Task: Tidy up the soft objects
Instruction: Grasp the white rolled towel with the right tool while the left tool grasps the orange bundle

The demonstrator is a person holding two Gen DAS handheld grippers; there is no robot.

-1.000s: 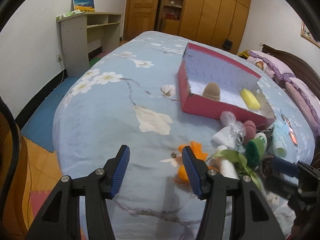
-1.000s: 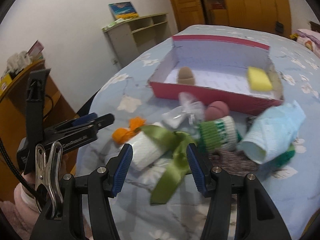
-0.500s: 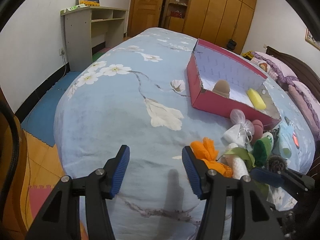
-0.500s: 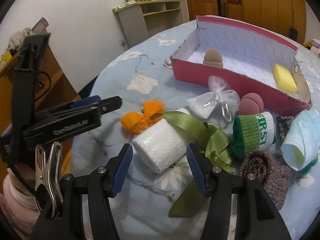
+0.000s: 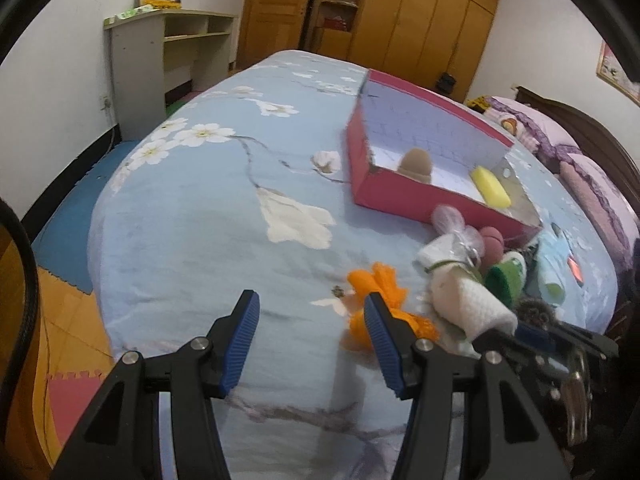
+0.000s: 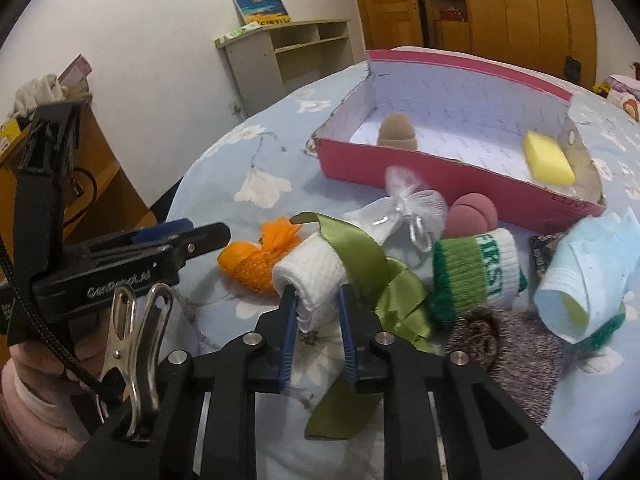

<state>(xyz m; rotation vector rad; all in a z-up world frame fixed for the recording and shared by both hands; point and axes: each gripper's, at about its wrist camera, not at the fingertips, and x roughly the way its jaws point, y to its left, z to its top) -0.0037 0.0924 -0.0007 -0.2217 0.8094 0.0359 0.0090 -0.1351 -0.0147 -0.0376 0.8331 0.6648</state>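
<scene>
My right gripper [image 6: 316, 304] is shut on the near end of a white rolled towel [image 6: 312, 276], which also shows in the left wrist view [image 5: 468, 300]. A green ribbon [image 6: 372, 264] drapes over the towel. An orange mesh pouf [image 6: 256, 256] lies just left of it. My left gripper [image 5: 310, 340] is open and empty above the bedspread, left of the orange pouf [image 5: 380, 300]. The red box [image 6: 448, 168] at the back holds a brown sponge [image 6: 398, 130] and a yellow sponge [image 6: 548, 158].
Beside the towel lie a white organza bag [image 6: 404, 204], a pink sponge [image 6: 472, 216], a green-and-white sock roll [image 6: 476, 276], a grey knit piece [image 6: 508, 352] and a light blue cloth [image 6: 588, 280]. The bed edge [image 5: 104, 280] drops off at left.
My right gripper has moved forward and closed on the white towel roll. My left gripper has shifted slightly and stays open.
</scene>
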